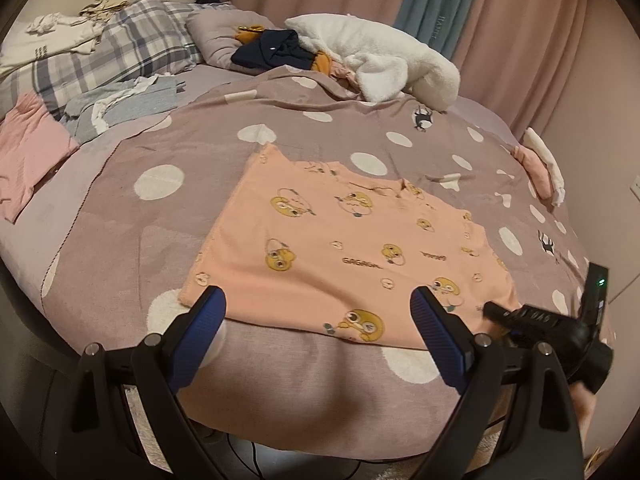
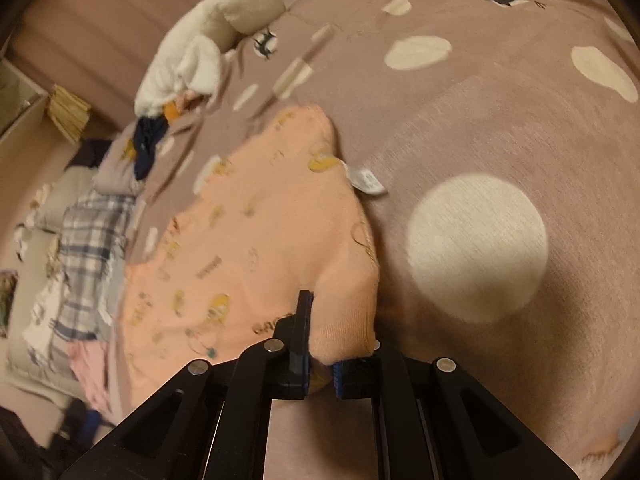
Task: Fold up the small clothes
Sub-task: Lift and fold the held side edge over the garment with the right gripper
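Observation:
A peach garment printed with yellow cartoon figures lies spread flat on the mauve polka-dot blanket. My left gripper is open, its blue-padded fingers hovering astride the garment's near edge with nothing between them. In the left wrist view, my right gripper reaches in at the garment's near right corner. The right wrist view shows that gripper shut on the peach garment, whose corner is bunched up over the jaws and hides one fingertip. A white label sticks out from the garment's side edge.
At the far end of the bed lie a white fleece item and navy clothing. A plaid pillow, grey clothes and a pink garment sit to the left. The bed's near edge drops off just below the grippers.

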